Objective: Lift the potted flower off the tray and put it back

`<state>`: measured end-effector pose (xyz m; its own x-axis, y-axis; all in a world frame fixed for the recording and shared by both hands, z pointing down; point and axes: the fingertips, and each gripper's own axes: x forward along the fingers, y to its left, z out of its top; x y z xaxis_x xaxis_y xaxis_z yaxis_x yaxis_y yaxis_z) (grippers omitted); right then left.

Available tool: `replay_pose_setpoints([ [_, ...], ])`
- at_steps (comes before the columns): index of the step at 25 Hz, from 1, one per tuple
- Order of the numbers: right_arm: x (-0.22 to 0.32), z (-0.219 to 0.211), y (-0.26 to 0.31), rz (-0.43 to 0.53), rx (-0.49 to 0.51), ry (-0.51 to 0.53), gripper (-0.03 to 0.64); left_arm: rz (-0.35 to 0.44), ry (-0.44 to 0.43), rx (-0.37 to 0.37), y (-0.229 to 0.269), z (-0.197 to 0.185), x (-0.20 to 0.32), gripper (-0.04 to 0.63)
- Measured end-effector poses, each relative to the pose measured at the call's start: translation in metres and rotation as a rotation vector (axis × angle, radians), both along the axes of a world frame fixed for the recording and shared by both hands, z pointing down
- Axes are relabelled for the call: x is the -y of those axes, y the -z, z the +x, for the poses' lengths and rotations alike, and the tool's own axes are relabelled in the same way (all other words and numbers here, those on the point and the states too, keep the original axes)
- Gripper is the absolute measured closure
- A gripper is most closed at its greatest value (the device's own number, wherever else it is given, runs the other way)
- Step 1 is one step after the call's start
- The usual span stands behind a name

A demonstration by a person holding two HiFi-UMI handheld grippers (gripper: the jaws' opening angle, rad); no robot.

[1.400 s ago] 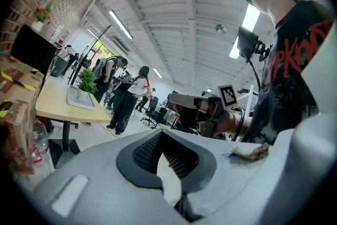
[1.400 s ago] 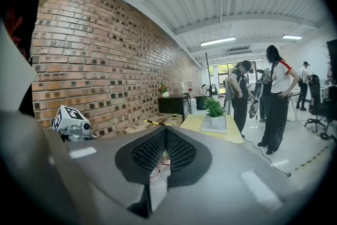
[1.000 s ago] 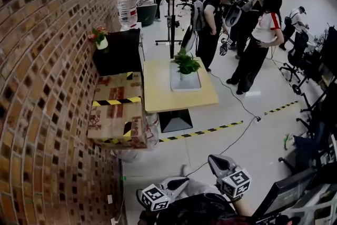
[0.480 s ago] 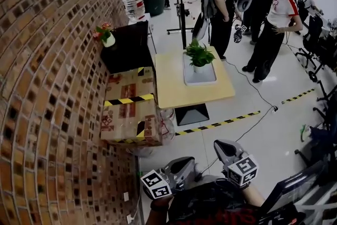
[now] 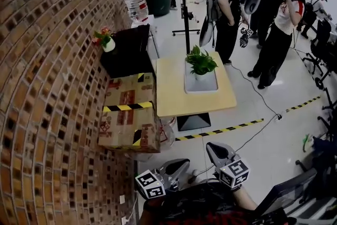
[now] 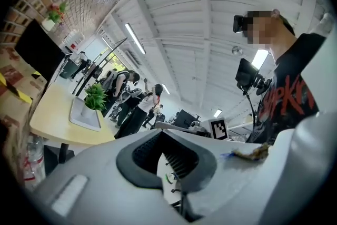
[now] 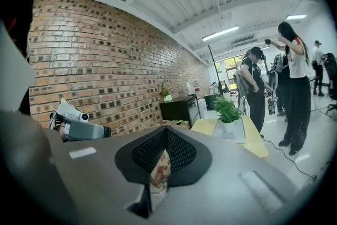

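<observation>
Lower centre: left tongs [image 5: 181, 166] and right tongs [image 5: 216, 150] closed, empty | upper centre: potted flower [image 5: 201, 63] on tray [image 5: 201, 85], well apart | advice: close in, open wide, clasp pot low.

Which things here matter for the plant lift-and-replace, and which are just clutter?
Job: potted plant, white tray, yellow table, left tongs and right tongs, both shut, empty.

Lying about: taped cardboard box, black cabinet, small flower pot, water bottle, people beyond the table.
</observation>
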<state>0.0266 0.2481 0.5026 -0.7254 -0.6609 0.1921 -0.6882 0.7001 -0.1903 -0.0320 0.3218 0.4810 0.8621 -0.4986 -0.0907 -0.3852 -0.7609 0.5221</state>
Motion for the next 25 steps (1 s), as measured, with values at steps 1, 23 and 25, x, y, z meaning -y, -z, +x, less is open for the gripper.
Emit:
replay_pose_setpoints([
  [1,0.004,0.002,0.002,0.0,0.008,0.007,0.615,-0.005,-0.005,0.004,0.001,0.006,0.004,0.594],
  [23,0.067,0.073,-0.034,-0.123,0.09,0.064,0.615,0.13,0.063,0.153,0.017,0.088,0.08,0.594],
  [25,0.075,0.066,-0.036,-0.13,0.093,0.068,0.615,0.099,0.063,0.157,0.004,0.079,0.085,0.594],
])
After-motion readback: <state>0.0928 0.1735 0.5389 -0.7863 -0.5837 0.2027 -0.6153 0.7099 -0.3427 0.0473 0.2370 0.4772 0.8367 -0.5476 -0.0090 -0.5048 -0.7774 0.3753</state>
